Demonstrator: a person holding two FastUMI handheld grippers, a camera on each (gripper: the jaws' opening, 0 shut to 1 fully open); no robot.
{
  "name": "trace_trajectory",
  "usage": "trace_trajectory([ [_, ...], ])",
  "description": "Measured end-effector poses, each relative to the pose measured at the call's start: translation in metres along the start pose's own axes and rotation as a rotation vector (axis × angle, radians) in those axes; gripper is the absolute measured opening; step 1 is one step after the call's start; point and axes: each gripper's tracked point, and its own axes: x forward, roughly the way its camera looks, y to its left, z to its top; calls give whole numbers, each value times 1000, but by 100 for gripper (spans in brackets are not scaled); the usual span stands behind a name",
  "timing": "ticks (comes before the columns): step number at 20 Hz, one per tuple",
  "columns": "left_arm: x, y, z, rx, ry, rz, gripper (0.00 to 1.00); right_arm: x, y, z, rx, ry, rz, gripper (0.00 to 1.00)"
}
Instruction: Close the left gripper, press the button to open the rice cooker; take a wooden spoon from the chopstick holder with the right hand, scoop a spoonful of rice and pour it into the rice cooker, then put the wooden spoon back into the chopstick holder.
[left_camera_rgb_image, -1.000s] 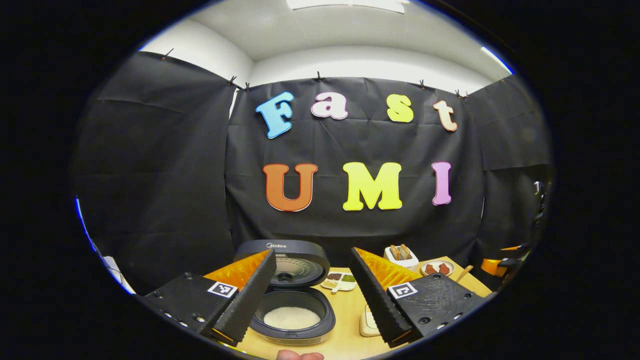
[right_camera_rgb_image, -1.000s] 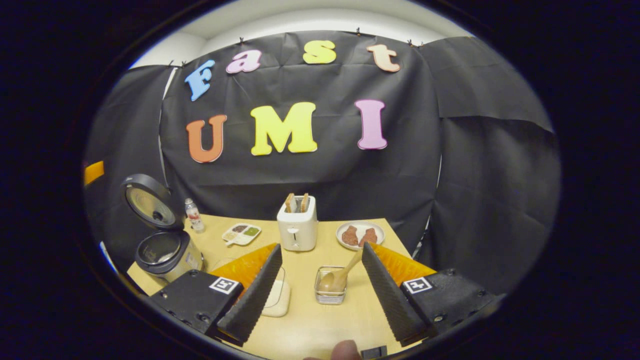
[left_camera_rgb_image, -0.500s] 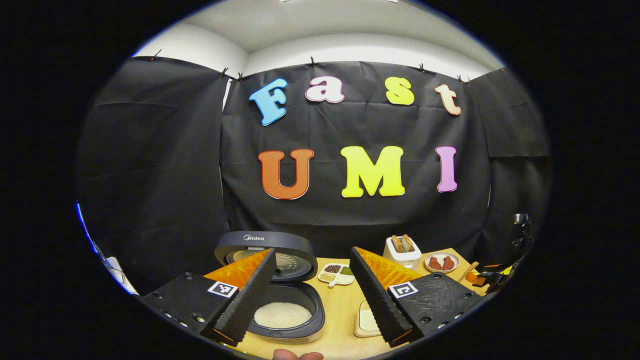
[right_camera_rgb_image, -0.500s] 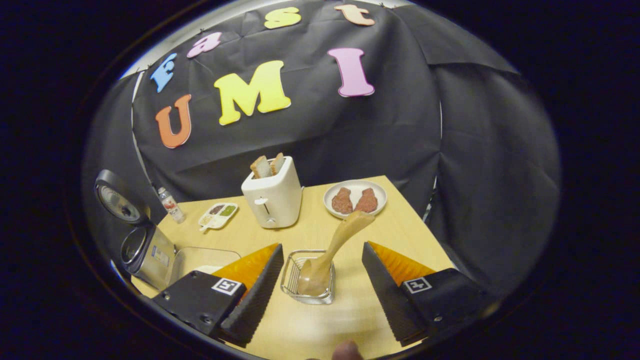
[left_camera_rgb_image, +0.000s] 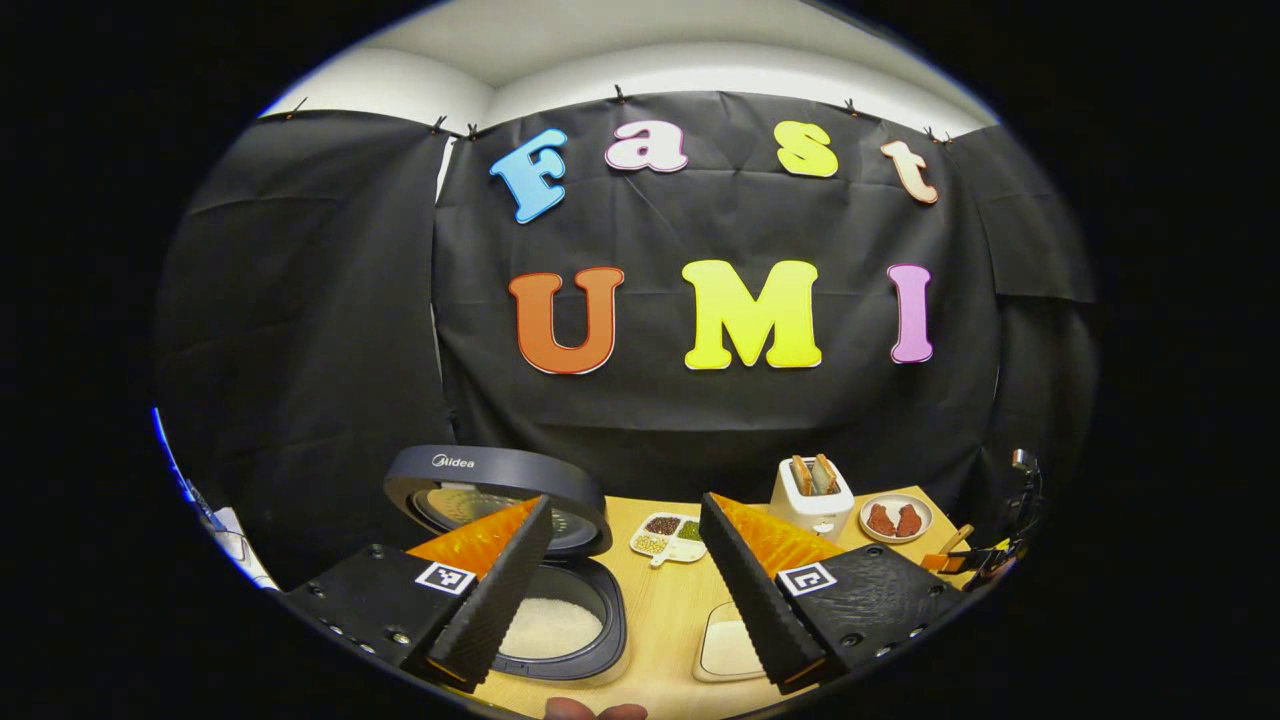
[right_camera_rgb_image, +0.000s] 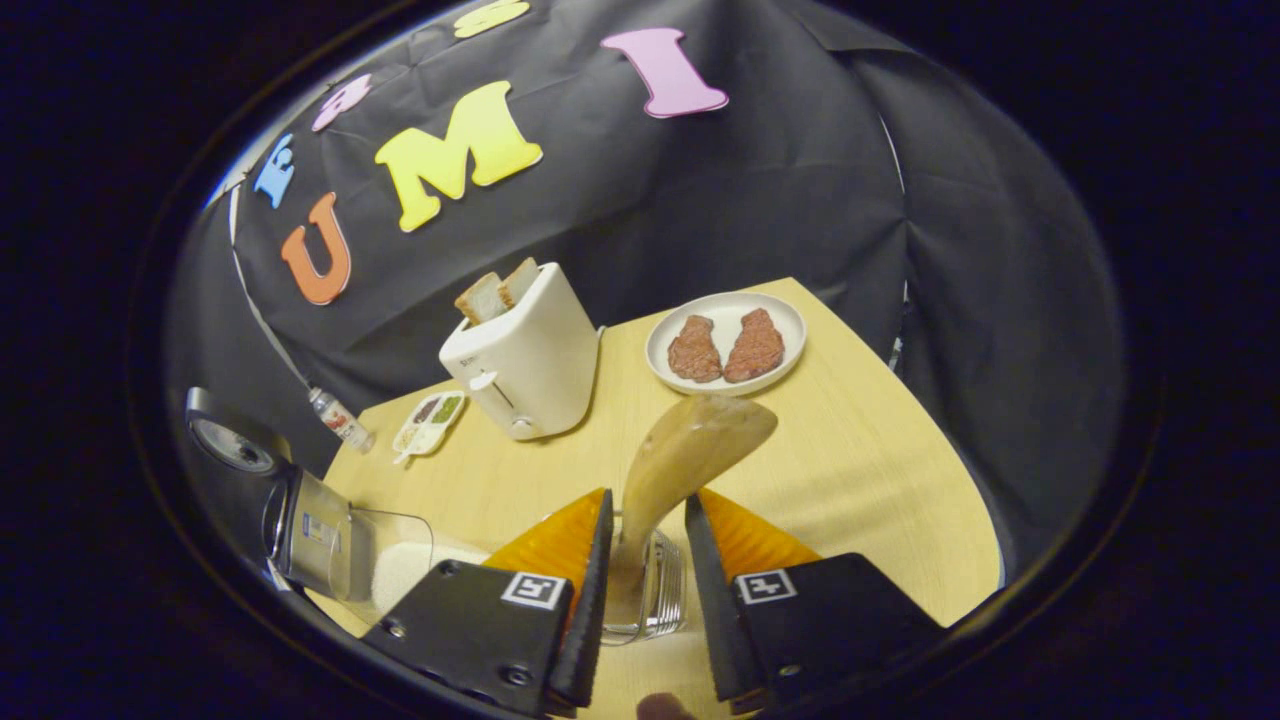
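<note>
I see the bench (right_camera_rgb_image: 860, 470) carrying everything. On it, in the left gripper view, the rice cooker (left_camera_rgb_image: 560, 625) stands with its lid (left_camera_rgb_image: 495, 485) up and white rice in the pot. In the right gripper view the toaster (right_camera_rgb_image: 520, 360) holds two slices, with the plate (right_camera_rgb_image: 725, 342) of two brown pieces beside it. The wire chopstick holder (right_camera_rgb_image: 660, 590) sits between my right hand-held gripper (right_camera_rgb_image: 645, 600) fingers, the wooden spoon (right_camera_rgb_image: 680, 460) standing in it, handle tilted up. The fingers have narrowed around the handle; I cannot tell whether they touch it. My left hand-held gripper (left_camera_rgb_image: 620, 590) is spread wide, holding nothing.
</note>
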Motion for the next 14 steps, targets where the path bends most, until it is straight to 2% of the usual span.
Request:
trace_trajectory([
  [1, 2, 1, 0, 1, 5, 1, 95, 0, 3, 1, 4, 0, 7, 43],
  [2, 0, 3, -5, 3, 18, 5, 95, -3, 5, 0, 10, 1, 13, 30],
  [4, -2, 11, -6, -1, 21, 12, 96, -6, 10, -1, 23, 3, 19, 18],
  [8, -7, 21, -8, -28, 17, -1, 96, -27, 19, 5, 31, -20, -2, 11],
  [12, -16, 36, -6, -27, -6, -34, 96, -65, 38, 40, 10, -114, -30, 9],
  [14, -20, 44, -5, -38, -18, -51, 96, -87, 60, 58, -19, -165, -36, 9],
])
